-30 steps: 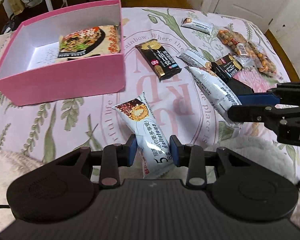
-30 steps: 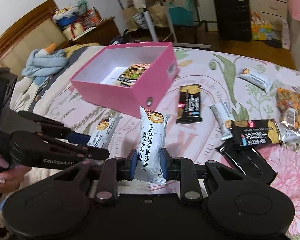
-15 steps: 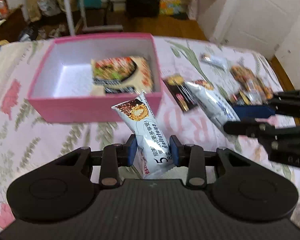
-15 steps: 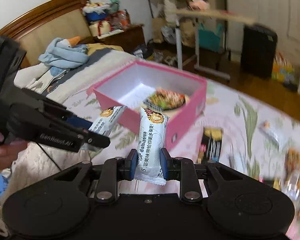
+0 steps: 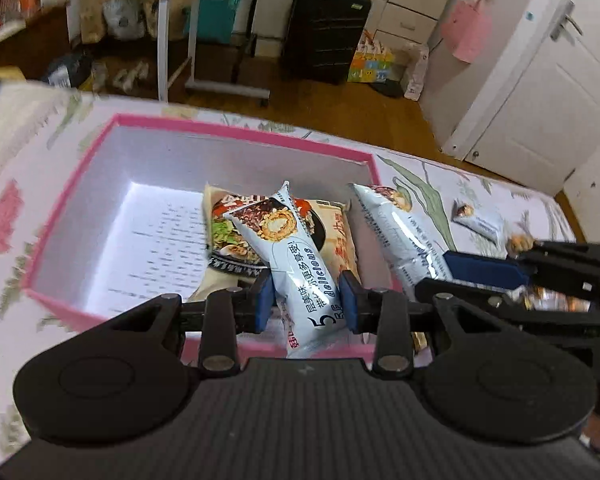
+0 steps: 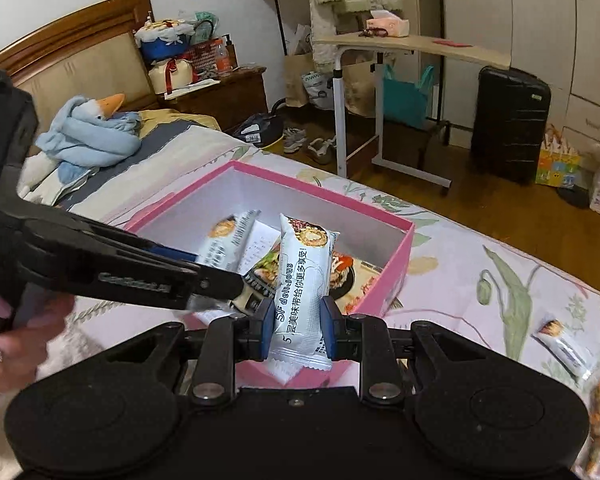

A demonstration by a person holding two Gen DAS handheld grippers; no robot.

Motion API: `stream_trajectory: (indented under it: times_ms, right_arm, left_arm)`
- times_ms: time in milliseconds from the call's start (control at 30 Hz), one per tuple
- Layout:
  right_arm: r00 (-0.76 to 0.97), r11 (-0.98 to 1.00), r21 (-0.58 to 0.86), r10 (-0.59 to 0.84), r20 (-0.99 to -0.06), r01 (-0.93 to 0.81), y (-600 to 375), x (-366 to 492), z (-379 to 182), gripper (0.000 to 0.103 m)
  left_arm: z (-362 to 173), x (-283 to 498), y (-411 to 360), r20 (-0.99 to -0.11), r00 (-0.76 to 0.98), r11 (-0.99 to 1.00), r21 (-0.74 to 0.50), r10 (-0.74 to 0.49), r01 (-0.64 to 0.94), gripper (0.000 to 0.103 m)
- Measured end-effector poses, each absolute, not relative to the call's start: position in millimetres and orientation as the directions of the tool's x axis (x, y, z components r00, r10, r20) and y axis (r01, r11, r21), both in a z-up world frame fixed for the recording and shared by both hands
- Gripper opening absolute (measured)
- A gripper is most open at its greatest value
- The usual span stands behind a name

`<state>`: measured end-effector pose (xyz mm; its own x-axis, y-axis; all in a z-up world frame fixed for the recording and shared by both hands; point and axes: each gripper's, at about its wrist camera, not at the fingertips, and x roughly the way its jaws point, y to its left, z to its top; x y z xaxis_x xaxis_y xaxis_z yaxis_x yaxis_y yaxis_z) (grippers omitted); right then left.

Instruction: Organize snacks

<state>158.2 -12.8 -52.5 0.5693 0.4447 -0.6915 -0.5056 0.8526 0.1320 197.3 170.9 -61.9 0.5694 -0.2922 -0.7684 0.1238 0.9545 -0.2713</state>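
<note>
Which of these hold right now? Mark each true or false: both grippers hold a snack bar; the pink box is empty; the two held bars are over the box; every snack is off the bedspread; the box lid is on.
1. Both grippers hold a snack bar. True: the left gripper is shut on a pale blue snack bar, and the right gripper on a matching bar.
2. The pink box is empty. False: the pink box holds a noodle packet.
3. The held bars are over the box. True.
4. Every snack is off the bedspread. False: a small snack bar lies on the bedspread.
5. The lid is on. False: the box stands open.
</note>
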Motion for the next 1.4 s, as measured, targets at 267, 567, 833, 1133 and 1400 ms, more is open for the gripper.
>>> stream_trajectory:
  times_ms: [267,567,833,1133,1400]
  right_arm:
    - [0.557,0.841,0.072,0.417,-0.719,-0.537,13.6,199.2,-84.1,0.028]
    - [0.581,0.844,0.03,0.395,-0.712,-0.536,23.1,208.9,-105.0,0.041]
    - [0.62,0.858,0.118,0.45,-0.643,-0.5,-34.2,150.3,-77.2,0.047]
    - [0.669,0.915,0.09,0.352,-0.655,-0.393,-121.7,63.6,-53.8,0.049]
    - [0.68,0.96,0.086,0.251,-0.689,-0.268,-173.0,28.3,-60.3,0.054]
  left_arm:
    - [-102.0,250.9,173.8,-0.785,0.523,0.937,-0.338,-0.332,0.088,0.034]
    - [-121.8,266.0,179.2,-0.816,0.489,0.939,-0.345,-0.307,0.013,0.045]
    - [-86.3,232.6,183.9,-0.768,0.525,0.924,-0.364,-0.367,0.114,0.056]
    - [-45.5,175.0,148.4,-0.753,0.508,0.904,-0.289,-0.418,0.316,0.056]
    - [-40.9,144.1,86.2,-0.765,0.431,0.851,-0.282,-0.479,0.444,0.056]
